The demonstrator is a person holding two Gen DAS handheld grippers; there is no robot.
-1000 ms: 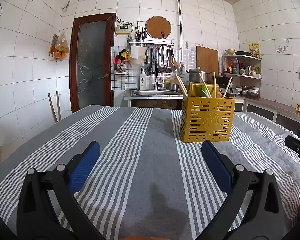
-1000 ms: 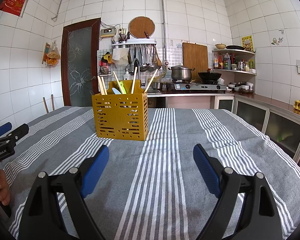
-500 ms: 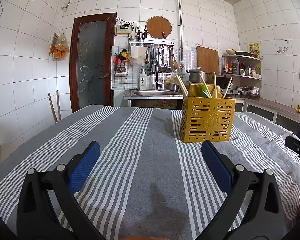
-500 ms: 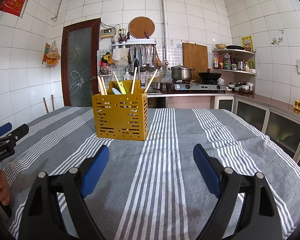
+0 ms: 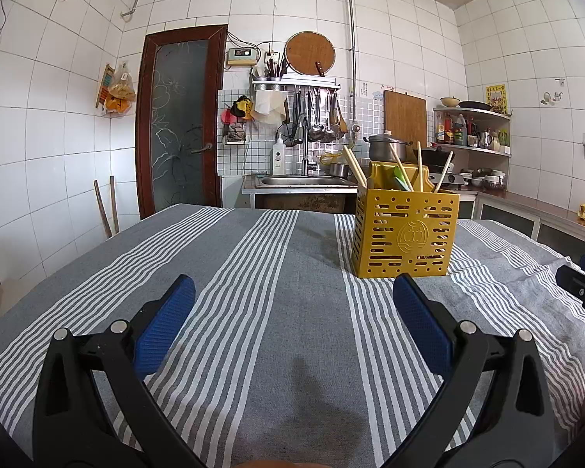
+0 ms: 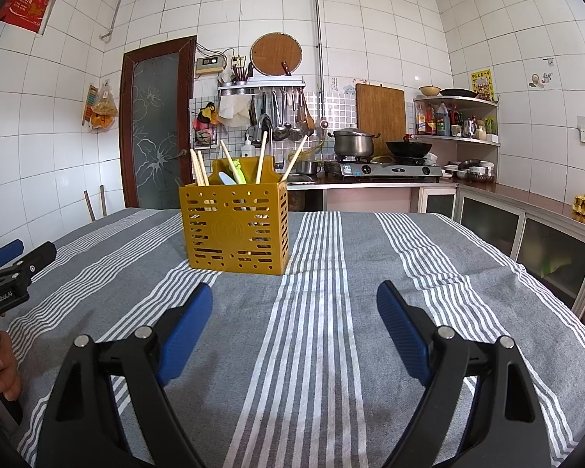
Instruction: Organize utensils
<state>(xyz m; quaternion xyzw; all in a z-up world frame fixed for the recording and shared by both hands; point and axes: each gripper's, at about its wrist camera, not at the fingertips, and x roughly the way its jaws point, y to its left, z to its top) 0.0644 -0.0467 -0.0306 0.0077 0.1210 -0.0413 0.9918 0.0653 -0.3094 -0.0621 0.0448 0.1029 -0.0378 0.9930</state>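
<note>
I held my left gripper and right gripper low over the grey striped bench, fingers wide and empty, both aimed at the yellow slotted plastic utensil caddy standing mid-bench, wooden chopsticks upright inside, apparently already sorted.

Both grippers' jaws wide, empty

A yellow slotted plastic utensil holder stands upright on the grey striped tabletop. Wooden chopsticks lean out of its top at different angles, together with a green-handled utensil and a pale one.
</note>
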